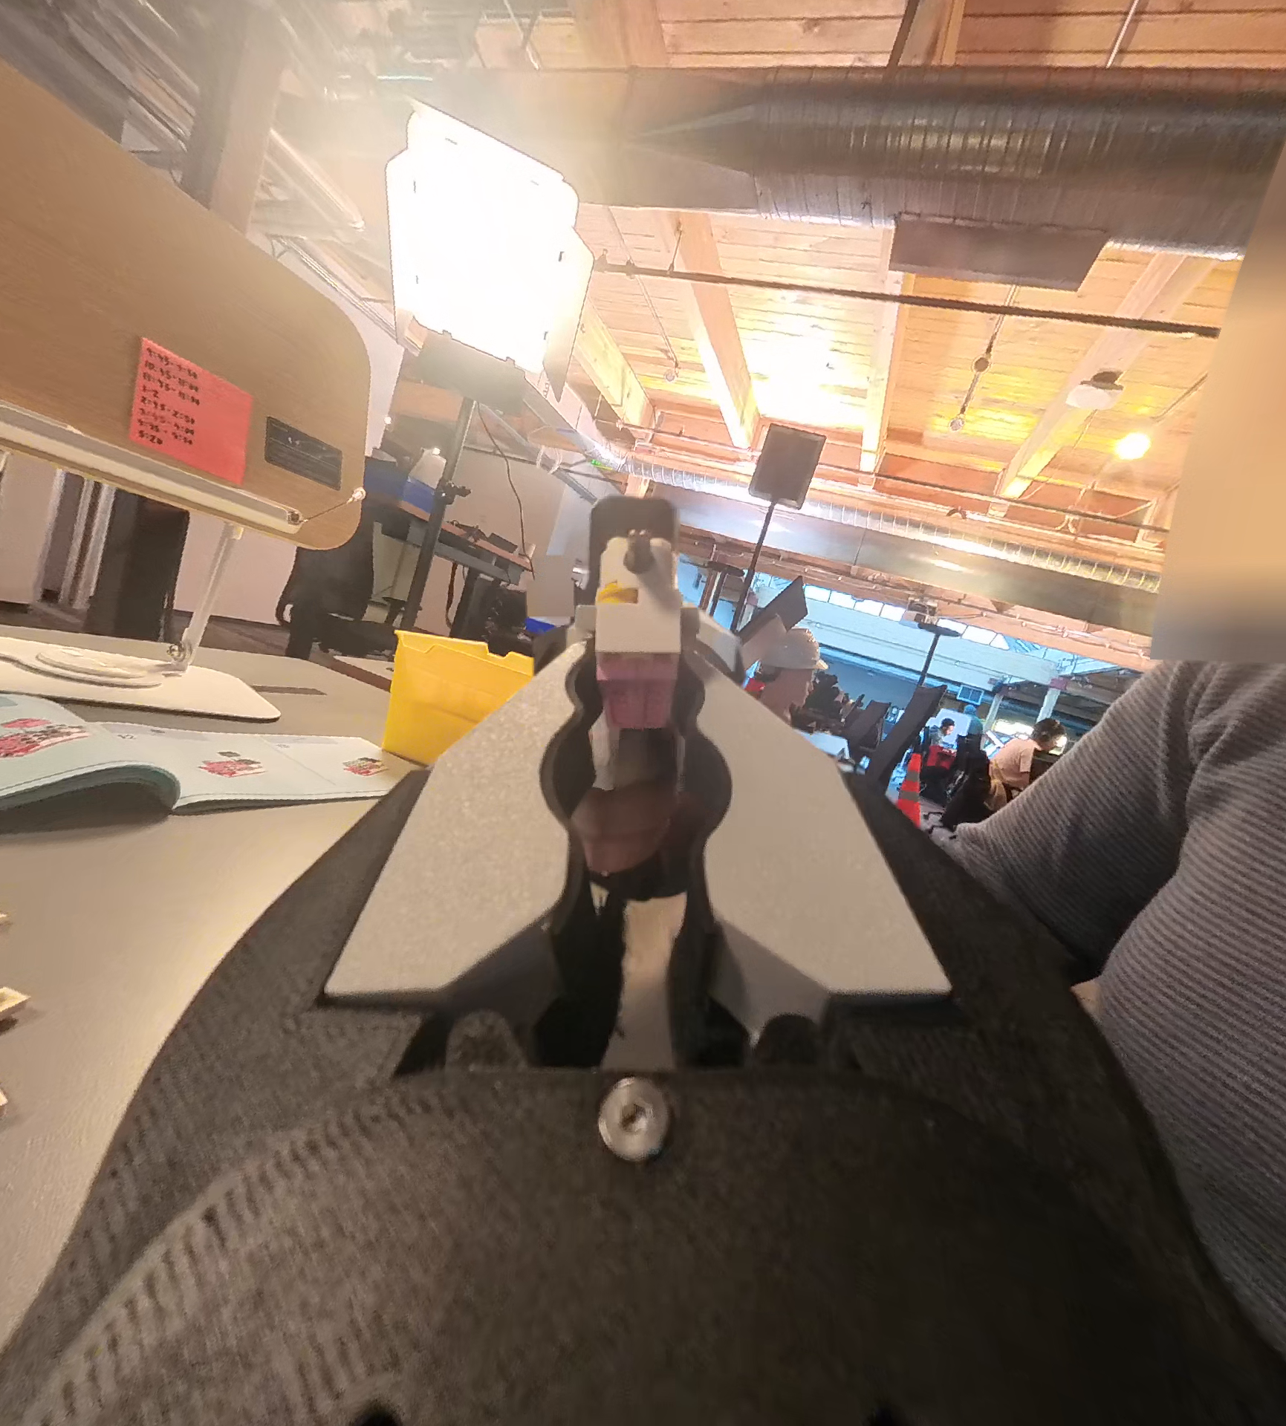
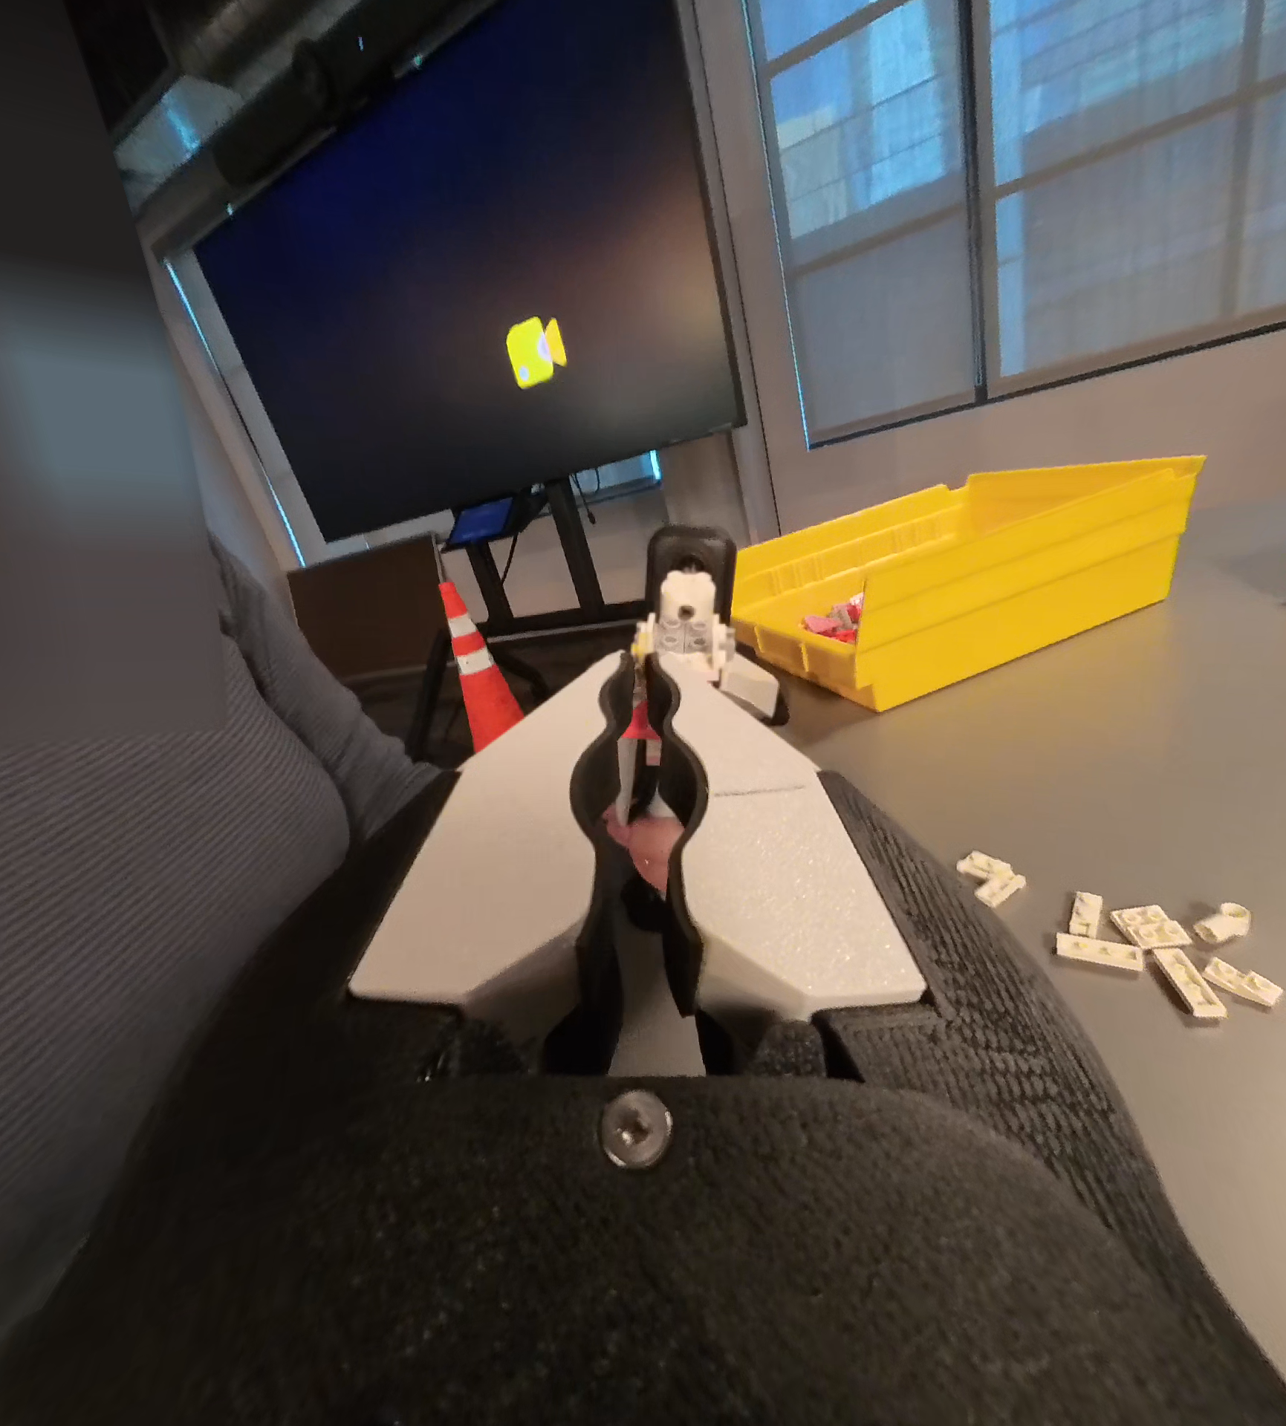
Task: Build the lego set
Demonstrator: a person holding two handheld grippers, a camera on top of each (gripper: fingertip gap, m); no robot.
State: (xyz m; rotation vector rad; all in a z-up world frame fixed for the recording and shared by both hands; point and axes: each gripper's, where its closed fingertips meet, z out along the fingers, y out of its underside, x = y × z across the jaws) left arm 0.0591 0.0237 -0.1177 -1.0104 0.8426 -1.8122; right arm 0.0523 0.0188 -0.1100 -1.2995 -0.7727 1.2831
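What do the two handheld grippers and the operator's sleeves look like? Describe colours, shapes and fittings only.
Both the left gripper and right gripper look alike: a black, rough-textured body with a silver screw at its middle, and two pale grey wedge-shaped jaws tapering to a point, lined with wavy black inner edges. The person wears a grey, finely ribbed sleeve.

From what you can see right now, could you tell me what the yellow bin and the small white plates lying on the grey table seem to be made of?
The yellow bin looks like moulded plastic with a smooth, slightly glossy finish: uniform colour, thin ribbed walls. The small white plates appear to be hard plastic building pieces with round studs and crisp edges. The grey table looks smooth and matt, probably laminate.
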